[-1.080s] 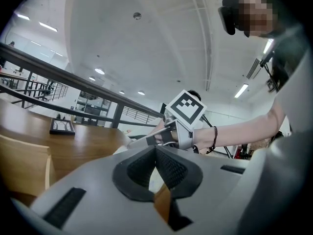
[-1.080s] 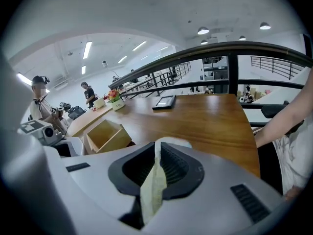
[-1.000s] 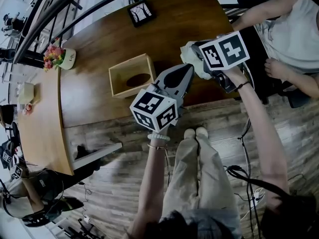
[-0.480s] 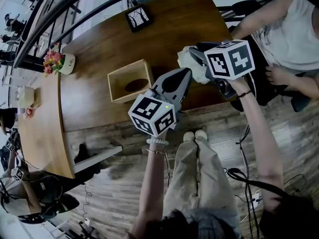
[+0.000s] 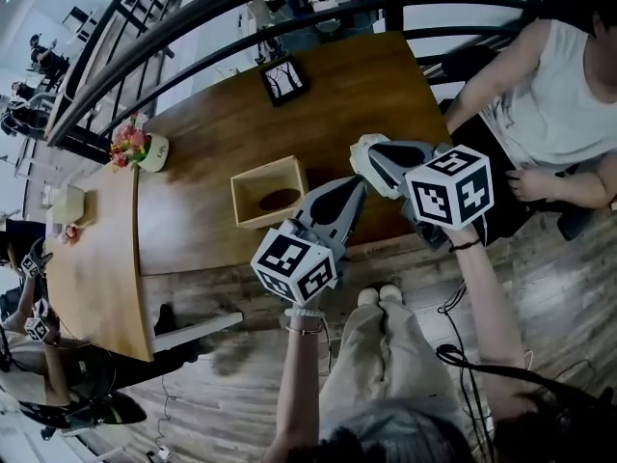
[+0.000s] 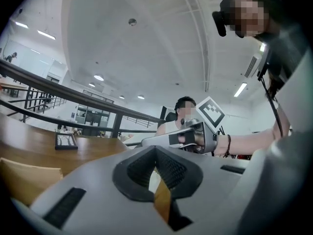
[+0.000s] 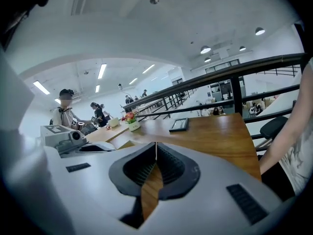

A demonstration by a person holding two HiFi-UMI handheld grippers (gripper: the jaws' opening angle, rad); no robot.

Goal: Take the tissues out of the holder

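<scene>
The open-topped wooden tissue holder [image 5: 273, 193] stands on the brown table [image 5: 202, 152], and its dark inside shows no tissue. My right gripper [image 5: 371, 157] hovers over the table's near edge, right of the holder. Its jaws are closing, and its own view shows the pads [image 7: 155, 156] meeting with nothing between them. A pale crumpled tissue [image 5: 358, 152] shows just under its tip. My left gripper [image 5: 359, 183] points up-right between holder and right gripper, its pads [image 6: 156, 151] touching at the tip and holding nothing. The holder's corner [image 6: 24, 180] sits at lower left there.
A black picture frame [image 5: 283, 78] lies at the table's far side, and a flower pot [image 5: 140, 148] stands at the left end. A seated person [image 5: 549, 95] is close on the right. A dark railing [image 5: 241, 17] runs behind the table. Other people work at the far-left tables.
The right gripper has come nearer to the table's front edge. The big white wad seen at its tip earlier now shows only as a small pale patch beneath it. The left gripper stays close by.
</scene>
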